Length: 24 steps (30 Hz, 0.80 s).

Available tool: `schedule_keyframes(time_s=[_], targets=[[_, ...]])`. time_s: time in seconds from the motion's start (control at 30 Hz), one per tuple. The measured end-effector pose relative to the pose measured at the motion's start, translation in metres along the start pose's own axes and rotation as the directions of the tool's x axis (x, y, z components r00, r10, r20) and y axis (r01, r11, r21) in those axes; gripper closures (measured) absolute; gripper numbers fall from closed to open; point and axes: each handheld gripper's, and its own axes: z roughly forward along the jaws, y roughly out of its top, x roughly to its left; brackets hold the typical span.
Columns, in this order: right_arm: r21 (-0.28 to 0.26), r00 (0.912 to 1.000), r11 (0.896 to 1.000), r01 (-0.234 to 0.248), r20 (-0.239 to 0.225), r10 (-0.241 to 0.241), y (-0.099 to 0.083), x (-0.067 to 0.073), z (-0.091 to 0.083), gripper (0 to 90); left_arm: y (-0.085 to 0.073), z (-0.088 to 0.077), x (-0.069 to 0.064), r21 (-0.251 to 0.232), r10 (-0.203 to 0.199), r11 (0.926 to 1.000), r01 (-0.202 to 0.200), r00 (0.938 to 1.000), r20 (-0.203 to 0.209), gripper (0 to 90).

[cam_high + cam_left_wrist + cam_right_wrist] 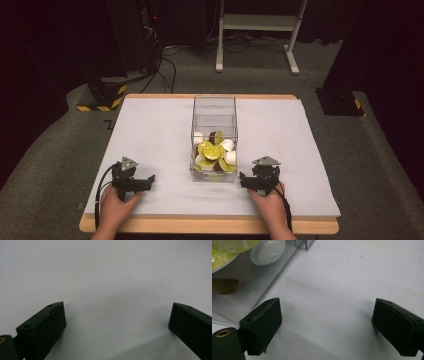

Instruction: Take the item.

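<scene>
A clear plastic box (214, 107) stands in the middle of the white table top (150, 130), its near half full of coffee capsules (214, 152) with green, white and brown faces. My left gripper (151, 178) rests on the table left of the box, held by a hand; in the left gripper view (117, 312) its jaws are spread wide over bare white surface. My right gripper (242, 179) rests just right of the box's near corner, open, nothing between its fingers (327, 312). The box wall (262, 285) and a white capsule (267, 251) lie beside its left jaw.
The white board lies on a wooden table with its near edge (210, 225) at the bottom. Beyond the table are a white frame stand (257, 30), cables, and black bases with yellow-striped tape (102, 97) on grey carpet.
</scene>
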Motion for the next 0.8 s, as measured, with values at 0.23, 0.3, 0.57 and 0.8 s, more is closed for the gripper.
schedule_keyframes(time_s=[0.23, 0.3, 0.57, 0.8], targets=[[0.001, 1.0000, 1.000, -0.001, -0.002, 0.001, -0.0001, -0.0001, 0.0000, 8.8, 0.0003, -0.0001, 0.0004, 0.004, 0.004, 1.0000, -0.004, 1.0000, 0.000, 1.3], [0.000, 1.0000, 1.000, 0.002, 0.002, -0.002, 0.0000, 0.0000, 0.0003, 8.7, 0.0003, -0.0002, 0.0004, 0.004, 0.005, 1.0000, -0.005, 1.0000, 0.000, 1.3], [0.001, 1.0000, 1.000, 0.004, 0.003, -0.004, 0.0000, 0.0002, 0.0003, 8.7, 0.0004, -0.0001, 0.0003, 0.005, 0.006, 1.0000, -0.006, 1.0000, -0.001, 1.3], [0.002, 1.0000, 1.000, 0.003, 0.002, -0.003, 0.0001, 0.0001, 0.0003, 8.7, 0.0003, -0.0002, 0.0004, 0.004, 0.004, 1.0000, -0.004, 1.0000, 0.000, 1.3]])
